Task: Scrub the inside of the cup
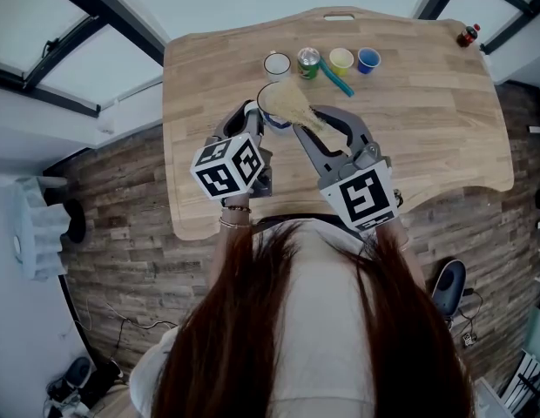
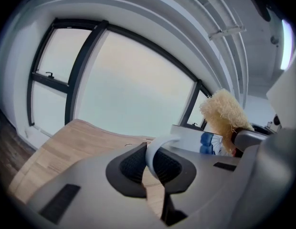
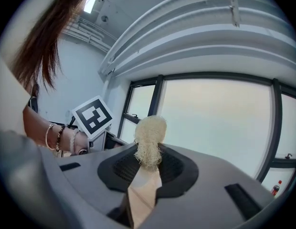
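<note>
A white cup (image 1: 264, 107) is held up over the table; my left gripper (image 1: 253, 118) is shut on its handle (image 2: 156, 152). The right gripper (image 1: 315, 131) is shut on the wooden handle (image 3: 142, 191) of a loofah brush. Its pale fibrous head (image 1: 289, 103) lies across the cup's mouth in the head view. I cannot tell how far it reaches inside. From the left gripper view the brush head (image 2: 225, 113) stands up at the right, and my left gripper (image 2: 155, 170) clamps the handle. In the right gripper view the brush head (image 3: 149, 136) rises just past my right gripper (image 3: 145, 175).
Along the back of the wooden table (image 1: 427, 120) stand a white cup (image 1: 277, 63), a green can (image 1: 308, 61), a yellow cup (image 1: 340, 58) and a blue cup (image 1: 367, 58), with a teal stick (image 1: 336, 82) beside them. A small dark bottle (image 1: 467, 35) sits at the far right corner.
</note>
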### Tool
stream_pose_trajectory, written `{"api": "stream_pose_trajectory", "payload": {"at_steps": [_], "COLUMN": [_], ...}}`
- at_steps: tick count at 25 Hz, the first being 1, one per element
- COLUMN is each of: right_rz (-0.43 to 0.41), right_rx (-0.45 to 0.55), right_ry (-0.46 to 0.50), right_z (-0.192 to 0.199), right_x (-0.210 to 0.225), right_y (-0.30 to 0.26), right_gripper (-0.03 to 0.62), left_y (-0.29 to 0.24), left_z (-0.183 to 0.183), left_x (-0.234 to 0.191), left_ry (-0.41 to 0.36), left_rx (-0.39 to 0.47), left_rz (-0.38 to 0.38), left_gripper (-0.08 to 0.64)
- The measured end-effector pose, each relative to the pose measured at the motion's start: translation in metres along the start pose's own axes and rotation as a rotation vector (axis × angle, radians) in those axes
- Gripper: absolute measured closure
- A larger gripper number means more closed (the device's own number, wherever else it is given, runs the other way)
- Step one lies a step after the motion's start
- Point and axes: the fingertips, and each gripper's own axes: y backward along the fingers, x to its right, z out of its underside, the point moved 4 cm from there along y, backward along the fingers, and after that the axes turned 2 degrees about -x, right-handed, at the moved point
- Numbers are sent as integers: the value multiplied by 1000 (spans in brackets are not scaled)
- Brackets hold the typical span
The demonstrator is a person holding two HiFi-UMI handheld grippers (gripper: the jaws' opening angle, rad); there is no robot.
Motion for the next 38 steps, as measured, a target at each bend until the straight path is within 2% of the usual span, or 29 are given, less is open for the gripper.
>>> {"api": "stream_pose_trajectory", "payload": {"at_steps": [4, 10, 15, 20, 26, 38], "right_rz": [18, 31, 7, -22, -34, -23], "right_rx": [41, 64, 78, 37, 37, 48], "right_ry": [29, 66, 98, 135, 142, 108], "right_z": [-6, -12, -14, -6, -5, -6], "right_x": [0, -4, -11, -25, -32, -29], "right_y": [1, 6, 8, 6, 6, 9], "right_gripper": [488, 488, 488, 488, 488, 488], "left_y": [-1, 1, 1, 5, 11, 17], "left_z": [1, 4, 5, -6, -8, -14], "left_x": [2, 5, 9, 9, 8, 13], "left_ry": [93, 169, 305, 349, 376, 414], "left_rx": [3, 1, 13, 61, 83, 123], "left_rz": [42, 82, 158, 186, 203, 276], "left_gripper": [531, 531, 531, 531, 531, 531]}}
